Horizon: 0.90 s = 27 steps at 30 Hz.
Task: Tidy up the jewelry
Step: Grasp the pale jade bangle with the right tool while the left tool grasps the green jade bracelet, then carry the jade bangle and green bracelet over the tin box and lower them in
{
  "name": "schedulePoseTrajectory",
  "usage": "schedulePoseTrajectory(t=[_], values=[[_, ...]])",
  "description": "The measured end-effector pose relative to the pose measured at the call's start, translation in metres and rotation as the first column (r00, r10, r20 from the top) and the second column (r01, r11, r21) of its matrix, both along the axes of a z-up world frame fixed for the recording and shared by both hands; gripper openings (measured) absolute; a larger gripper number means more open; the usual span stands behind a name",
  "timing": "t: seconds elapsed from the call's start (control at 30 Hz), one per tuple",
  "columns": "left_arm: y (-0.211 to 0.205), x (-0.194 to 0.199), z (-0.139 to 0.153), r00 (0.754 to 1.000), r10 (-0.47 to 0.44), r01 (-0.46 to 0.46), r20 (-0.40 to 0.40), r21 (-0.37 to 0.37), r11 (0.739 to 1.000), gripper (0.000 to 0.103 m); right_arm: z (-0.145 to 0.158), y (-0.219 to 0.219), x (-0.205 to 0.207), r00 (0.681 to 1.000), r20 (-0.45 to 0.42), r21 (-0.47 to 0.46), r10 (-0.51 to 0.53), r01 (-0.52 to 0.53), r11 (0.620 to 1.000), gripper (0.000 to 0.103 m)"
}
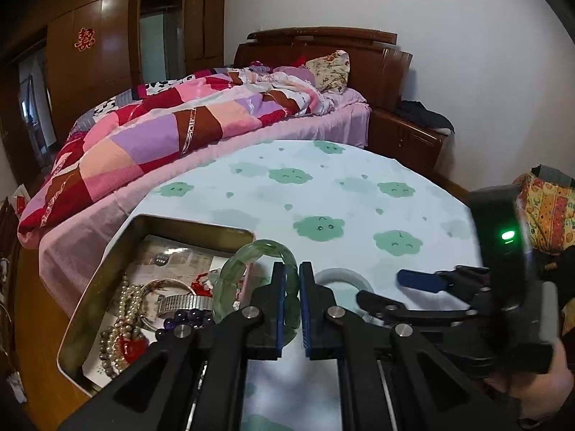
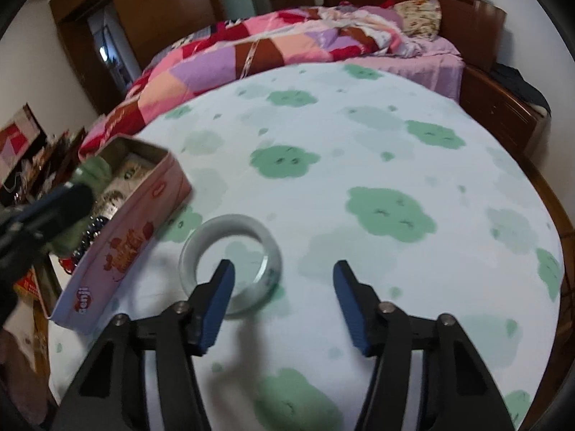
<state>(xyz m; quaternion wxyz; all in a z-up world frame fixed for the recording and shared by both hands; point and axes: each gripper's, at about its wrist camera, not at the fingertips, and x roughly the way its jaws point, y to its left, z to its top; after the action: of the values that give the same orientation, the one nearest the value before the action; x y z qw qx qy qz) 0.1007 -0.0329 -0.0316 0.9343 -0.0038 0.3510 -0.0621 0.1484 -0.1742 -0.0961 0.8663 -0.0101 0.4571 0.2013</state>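
Your table [image 2: 359, 136], draped in a pale cloth printed with green clouds, stands beside a bed [image 1: 151, 136]. At its left edge sits the open tin [image 2: 118, 248], holding pearls, beads and a watch band. Your left gripper [image 1: 291, 309] is clenched on the green bangle [image 1: 251, 255], lifted just above the tin's right rim. Further right, your right gripper [image 2: 284, 301] stands released over the white bangle [image 2: 230, 262], which lies flat on the cloth beside the tin.
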Motion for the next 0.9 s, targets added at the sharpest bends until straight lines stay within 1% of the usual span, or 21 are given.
schedulePoseTrajectory(t=[0.07, 0.13, 0.17, 0.2, 0.23, 0.3, 0.37, 0.5, 0.67, 0.9], values=[[0.0, 0.001, -0.002, 1.0, 0.0, 0.0, -0.002, 0.007, 1.0, 0.006, -0.006, 0.009, 0.003, 1.0, -0.007, -0.04, 0.011, -0.011, 0.999, 0.053], [0.0, 0.001, -0.004, 1.0, -0.002, 0.002, -0.004, 0.007, 1.0, 0.006, -0.008, 0.015, 0.002, 1.0, 0.014, -0.082, 0.018, -0.017, 0.996, 0.049], [0.001, 0.001, -0.006, 1.0, -0.002, 0.002, -0.007, 0.003, 1.0, 0.006, -0.007, 0.016, 0.0, 0.999, 0.024, -0.097, 0.025, -0.022, 0.995, 0.042], [0.002, 0.001, -0.007, 1.0, -0.001, 0.001, -0.011, -0.001, 1.0, 0.006, -0.006, 0.017, -0.002, 0.999, 0.023, -0.094, 0.037, -0.035, 0.995, 0.02], [0.003, 0.001, -0.008, 1.0, 0.001, -0.001, -0.013, -0.004, 1.0, 0.006, -0.005, 0.017, -0.004, 0.999, 0.026, -0.103, 0.035, -0.032, 0.994, 0.014], [0.006, 0.0, -0.009, 1.0, 0.006, -0.006, -0.014, -0.015, 1.0, 0.006, -0.003, 0.017, -0.009, 0.998, 0.024, -0.118, 0.053, -0.05, 0.992, 0.012], [0.009, -0.003, -0.009, 1.0, 0.012, -0.012, -0.013, -0.027, 1.0, 0.007, -0.002, 0.014, -0.016, 0.998, 0.038, -0.112, 0.054, -0.049, 0.993, 0.012], [0.015, -0.01, -0.004, 1.0, 0.022, -0.022, -0.003, -0.044, 0.999, 0.006, -0.001, 0.007, -0.022, 0.999, 0.037, -0.065, 0.038, -0.035, 0.997, 0.012], [0.021, -0.015, 0.004, 0.999, 0.033, -0.032, 0.012, -0.061, 0.998, 0.006, 0.01, -0.002, -0.027, 0.998, 0.048, -0.009, 0.029, -0.029, 1.0, 0.013], [0.027, -0.021, 0.015, 0.999, 0.04, -0.038, 0.031, -0.07, 0.997, 0.006, 0.029, -0.001, -0.026, 0.996, 0.087, 0.022, 0.033, -0.035, 0.999, 0.013]])
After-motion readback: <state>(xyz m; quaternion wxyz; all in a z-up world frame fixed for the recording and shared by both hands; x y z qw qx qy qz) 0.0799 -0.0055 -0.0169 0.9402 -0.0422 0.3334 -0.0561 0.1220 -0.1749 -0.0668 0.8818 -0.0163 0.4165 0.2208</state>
